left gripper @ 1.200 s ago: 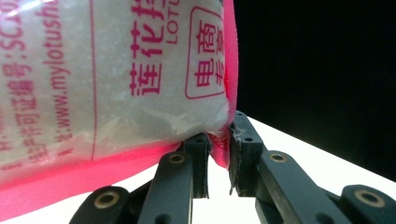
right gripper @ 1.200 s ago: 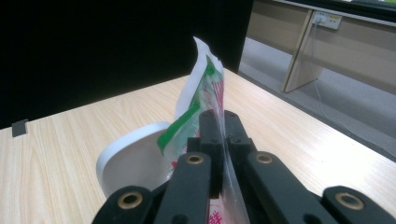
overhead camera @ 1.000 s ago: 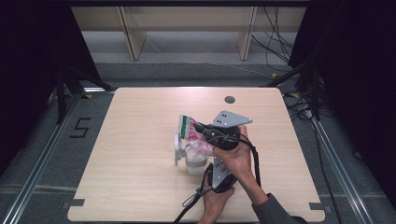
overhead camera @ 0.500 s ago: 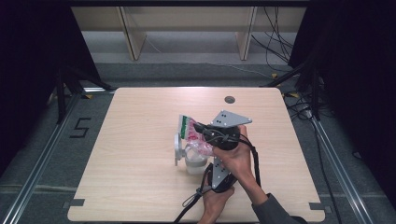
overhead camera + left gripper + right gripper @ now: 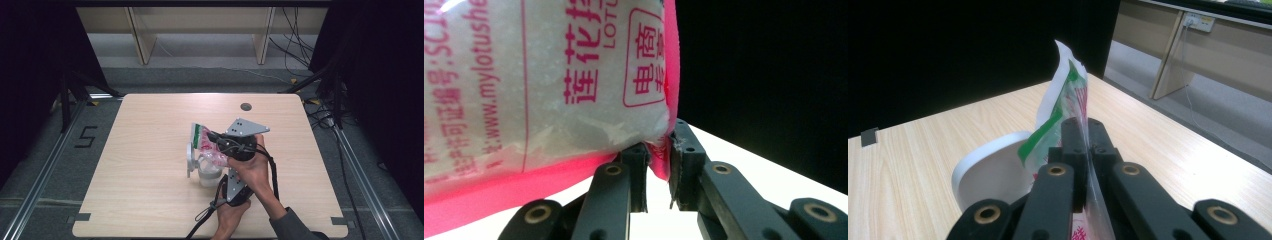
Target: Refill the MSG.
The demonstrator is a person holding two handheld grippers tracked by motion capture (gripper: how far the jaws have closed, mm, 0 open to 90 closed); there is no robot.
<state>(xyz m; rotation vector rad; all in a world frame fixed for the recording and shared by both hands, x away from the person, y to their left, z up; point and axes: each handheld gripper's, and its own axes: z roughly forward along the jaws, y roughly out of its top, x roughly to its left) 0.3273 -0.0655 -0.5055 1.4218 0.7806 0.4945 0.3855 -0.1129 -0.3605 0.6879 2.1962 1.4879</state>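
Observation:
A plastic bag [image 5: 206, 142] of white grains, printed pink, green and white, hangs tilted over a white cup [image 5: 208, 175] at the middle of the table. My right gripper [image 5: 214, 137], under its grey plate, is shut on the bag's upper part; the right gripper view shows the jaws pressed flat on the thin film [image 5: 1083, 131], with the green and white top edge [image 5: 1060, 100] rising beyond. My left gripper [image 5: 222, 165] comes up from below. Its jaws [image 5: 658, 162] pinch the bag's pink bottom corner [image 5: 663, 125], and the full bag [image 5: 549, 80] looms close above.
The white cup has a flat white lid [image 5: 189, 160] standing at its left side, seen as a round white rim [image 5: 990, 170] behind the bag. The wooden table [image 5: 150, 125] has a dark round hole [image 5: 245, 106] near its far edge. Black cables [image 5: 205, 215] trail off the near edge.

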